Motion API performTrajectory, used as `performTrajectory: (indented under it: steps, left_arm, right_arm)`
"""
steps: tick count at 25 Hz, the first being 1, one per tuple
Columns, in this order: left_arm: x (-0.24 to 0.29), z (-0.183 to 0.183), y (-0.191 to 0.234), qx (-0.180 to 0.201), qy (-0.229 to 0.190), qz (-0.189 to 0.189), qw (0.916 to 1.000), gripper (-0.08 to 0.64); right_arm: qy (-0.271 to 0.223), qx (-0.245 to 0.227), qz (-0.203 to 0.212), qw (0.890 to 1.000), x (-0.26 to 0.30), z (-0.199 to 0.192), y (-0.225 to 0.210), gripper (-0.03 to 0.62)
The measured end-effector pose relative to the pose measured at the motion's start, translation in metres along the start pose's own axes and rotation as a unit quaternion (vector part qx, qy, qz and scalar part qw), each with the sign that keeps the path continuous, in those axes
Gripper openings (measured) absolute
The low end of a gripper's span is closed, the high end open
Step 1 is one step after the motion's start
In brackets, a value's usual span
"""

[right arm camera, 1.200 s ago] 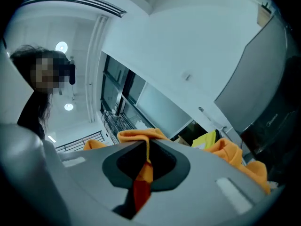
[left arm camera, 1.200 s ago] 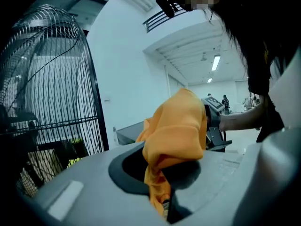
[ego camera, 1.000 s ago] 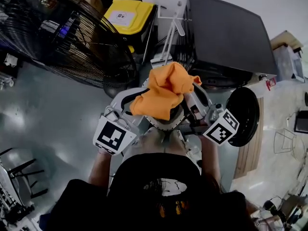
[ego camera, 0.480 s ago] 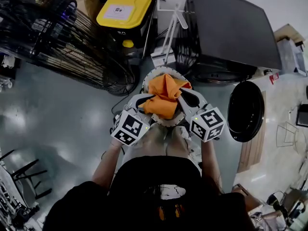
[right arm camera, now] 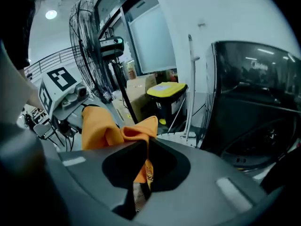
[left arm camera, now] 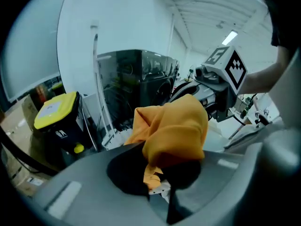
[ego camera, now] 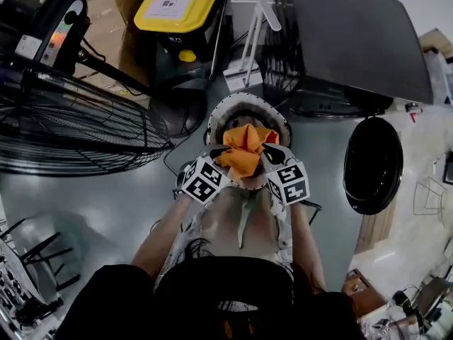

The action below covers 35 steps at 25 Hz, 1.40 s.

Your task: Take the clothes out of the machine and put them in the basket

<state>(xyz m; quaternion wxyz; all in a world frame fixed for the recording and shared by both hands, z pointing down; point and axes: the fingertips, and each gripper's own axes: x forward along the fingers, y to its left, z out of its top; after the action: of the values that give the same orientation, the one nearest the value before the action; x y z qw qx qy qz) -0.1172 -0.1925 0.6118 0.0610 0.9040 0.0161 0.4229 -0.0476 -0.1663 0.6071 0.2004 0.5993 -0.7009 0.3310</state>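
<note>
On the glossy grey floor stand fan, yellow-lidded bin, machine.

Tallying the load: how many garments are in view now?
1: a crumpled orange cloth garment, clamped by the left tool and right tool over the round white basket. More may be hidden inside the dark washing machine.
</note>
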Motion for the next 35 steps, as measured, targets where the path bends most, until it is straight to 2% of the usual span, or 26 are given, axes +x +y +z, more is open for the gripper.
performTrajectory:
  steps: [4, 7, 9, 10, 12, 14, 15, 21, 24, 28, 35]
  left_arm:
    - [0.038, -0.030, 0.004, -0.014, 0.039, -0.012, 0.9991, 0.054]
    - [0.063, -0.049, 0.014, -0.033, 0.058, -0.010, 0.9977, 0.059]
    - [0.078, -0.059, 0.021, -0.054, 0.068, -0.004, 0.9962, 0.117]
    - [0.084, -0.063, 0.023, -0.065, 0.073, -0.002, 0.9952, 0.152]
    - [0.092, -0.070, 0.026, -0.084, 0.081, -0.002, 0.9931, 0.198]
    - [0.094, -0.073, 0.028, -0.090, 0.083, -0.005, 0.9924, 0.201]
    - [0.094, -0.072, 0.029, -0.089, 0.077, -0.005, 0.9931, 0.201]
    - [0.073, -0.069, 0.024, -0.115, 0.060, -0.003, 0.9916, 0.201]
    - [0.059, -0.055, 0.019, -0.123, 0.034, -0.001, 0.9919, 0.201]
    - [0.035, -0.030, 0.009, -0.114, -0.007, 0.000, 0.9934, 0.199]
    - [-0.016, 0.026, -0.025, -0.091, -0.079, -0.034, 0.9921, 0.196]
  right_arm:
    - [0.034, 0.021, -0.010, 0.999, 0.031, -0.042, -0.011, 0.035]
    - [0.041, 0.045, -0.020, 0.998, 0.053, -0.065, -0.021, 0.035]
    - [0.049, 0.065, -0.030, 0.996, 0.067, -0.080, -0.029, 0.038]
    - [0.055, 0.073, -0.033, 0.995, 0.073, -0.088, -0.031, 0.050]
    - [0.067, 0.088, -0.031, 0.993, 0.081, -0.103, -0.033, 0.112]
    - [0.069, 0.103, -0.026, 0.992, 0.084, -0.110, -0.033, 0.185]
    - [0.067, 0.110, -0.025, 0.991, 0.084, -0.110, -0.033, 0.190]
    - [0.021, 0.118, -0.020, 0.993, 0.062, -0.084, -0.026, 0.192]
    - [-0.009, 0.109, -0.021, 0.994, 0.039, -0.058, -0.019, 0.178]
    - [-0.049, 0.099, -0.020, 0.994, 0.000, -0.024, -0.003, 0.161]
    - [-0.107, 0.098, -0.032, 0.989, -0.075, 0.022, 0.019, 0.129]
